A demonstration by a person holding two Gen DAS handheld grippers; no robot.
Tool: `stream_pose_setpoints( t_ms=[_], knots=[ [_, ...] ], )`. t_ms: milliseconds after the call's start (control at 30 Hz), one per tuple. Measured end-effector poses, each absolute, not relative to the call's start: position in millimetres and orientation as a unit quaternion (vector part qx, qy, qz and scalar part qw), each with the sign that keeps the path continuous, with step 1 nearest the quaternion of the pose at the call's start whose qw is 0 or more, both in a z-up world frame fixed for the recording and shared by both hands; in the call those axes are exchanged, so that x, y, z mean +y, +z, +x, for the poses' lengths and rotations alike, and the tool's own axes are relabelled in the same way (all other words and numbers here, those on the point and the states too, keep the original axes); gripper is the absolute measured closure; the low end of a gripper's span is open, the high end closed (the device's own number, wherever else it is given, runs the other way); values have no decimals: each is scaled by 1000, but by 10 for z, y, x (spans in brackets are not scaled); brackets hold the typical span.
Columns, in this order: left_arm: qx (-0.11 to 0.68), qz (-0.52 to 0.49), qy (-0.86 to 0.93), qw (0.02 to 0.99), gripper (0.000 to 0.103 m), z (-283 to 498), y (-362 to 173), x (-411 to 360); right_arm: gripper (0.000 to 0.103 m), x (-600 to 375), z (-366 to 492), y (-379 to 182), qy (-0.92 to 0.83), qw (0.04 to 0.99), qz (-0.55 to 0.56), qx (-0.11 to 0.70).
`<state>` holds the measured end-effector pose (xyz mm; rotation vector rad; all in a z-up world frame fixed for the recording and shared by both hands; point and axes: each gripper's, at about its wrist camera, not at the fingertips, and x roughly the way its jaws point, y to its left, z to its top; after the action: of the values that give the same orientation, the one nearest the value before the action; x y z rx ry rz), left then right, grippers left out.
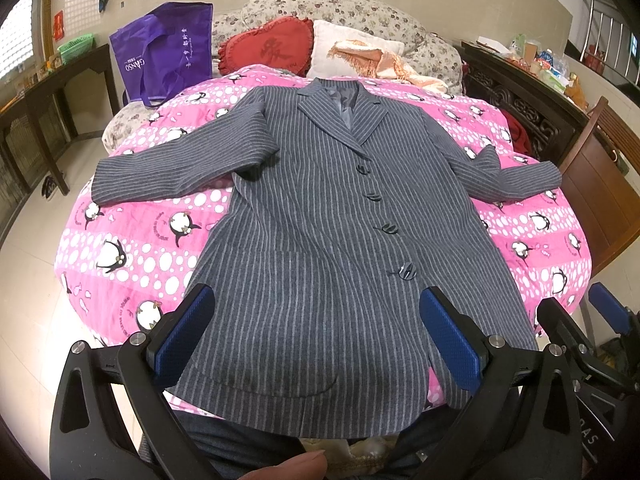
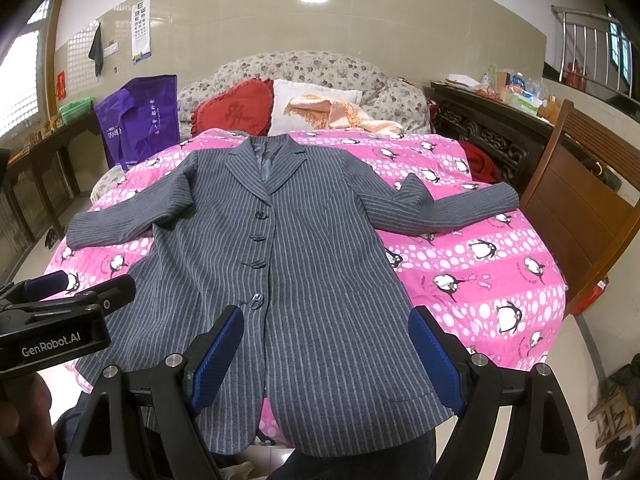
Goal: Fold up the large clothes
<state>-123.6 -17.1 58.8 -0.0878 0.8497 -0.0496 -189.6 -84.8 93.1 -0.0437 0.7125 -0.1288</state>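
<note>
Both tools gape — left tool point(image 1: 316, 336), right tool point(image 2: 328, 354) — above striped coat point(image 1: 320, 208).

Coat point(image 1: 320, 216): you are looking at dark grey cloth with thin pale pinstripes and dark buttons, centre of the frame.
Quilt point(image 1: 132, 256): it is showing bright pink with white dots and black-and-white penguins.
Gripper pads point(image 1: 180, 340): yours are showing blue on black frames, bottom of the frame.
Bag point(image 1: 164, 52): purple with white lettering, upper left.
Heart cushion point(image 1: 264, 46): red.
Sofa point(image 1: 332, 10): floral on cream, top centre.
</note>
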Motion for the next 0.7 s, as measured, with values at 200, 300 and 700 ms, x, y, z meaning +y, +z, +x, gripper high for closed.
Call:
stream_pose_setpoints(
  t_ms=[200,300,700],
  knots=[
    [412,-42,-25,910,1,-1233,593,-169,21,-843,-1900,925,-63,935,-21,349],
    [412,-42,-24,910,1,-1233,590,-168,21,-830,-1911,916,-63,935,-22,348],
    [412,-42,-25,910,1,-1229,596,-163,21,-853,-1885,940,-63,935,-21,349]
  ],
)
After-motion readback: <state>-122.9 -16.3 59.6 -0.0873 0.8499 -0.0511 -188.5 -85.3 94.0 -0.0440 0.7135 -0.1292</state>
